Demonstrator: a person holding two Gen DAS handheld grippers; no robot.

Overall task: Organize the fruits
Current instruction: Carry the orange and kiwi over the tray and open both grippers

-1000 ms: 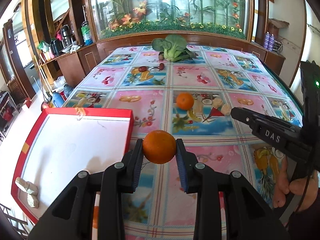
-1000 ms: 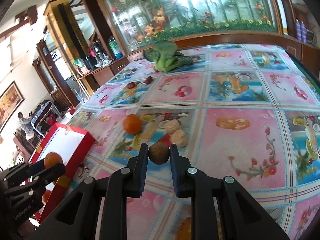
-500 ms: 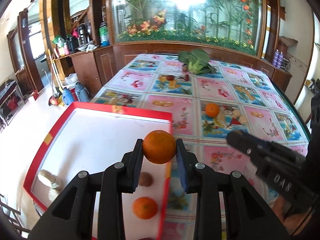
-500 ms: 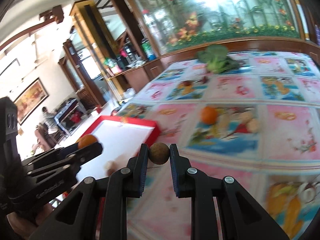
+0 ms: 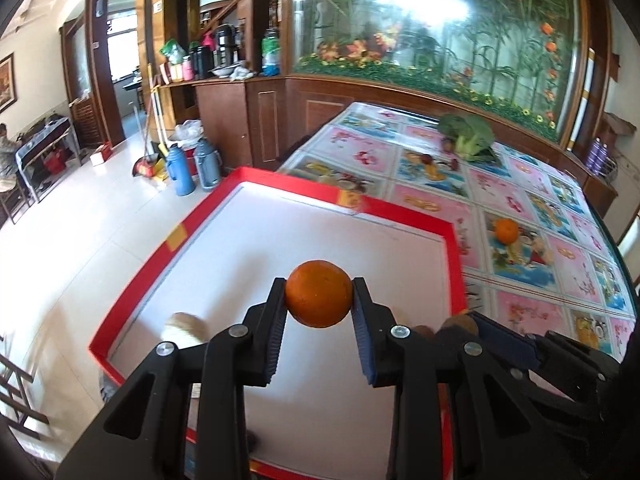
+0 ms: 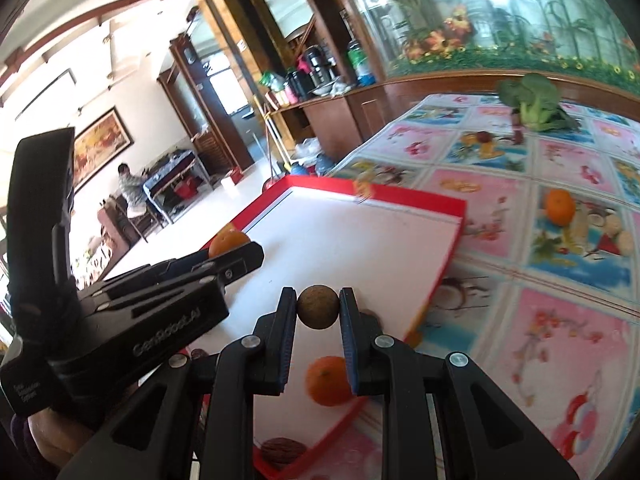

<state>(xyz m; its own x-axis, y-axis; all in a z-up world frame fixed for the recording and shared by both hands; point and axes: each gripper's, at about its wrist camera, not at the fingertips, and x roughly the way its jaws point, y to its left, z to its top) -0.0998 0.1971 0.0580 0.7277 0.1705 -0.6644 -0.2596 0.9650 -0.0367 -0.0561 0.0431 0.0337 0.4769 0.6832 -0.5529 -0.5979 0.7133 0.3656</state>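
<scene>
Over the red tray [image 5: 448, 227], we see the left hand-held gripper [image 5: 319, 300] clamping an orange [image 5: 319, 293], the right hand-held gripper [image 6: 319, 307] clenching a brown fruit [image 6: 318, 305] (possibly a longan); released high, either could roll off onto the desk [image 6: 560, 320].

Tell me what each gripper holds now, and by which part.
The left gripper holds an orange, its pads on two opposite sides. The right gripper holds a small brown round fruit the same way.
</scene>
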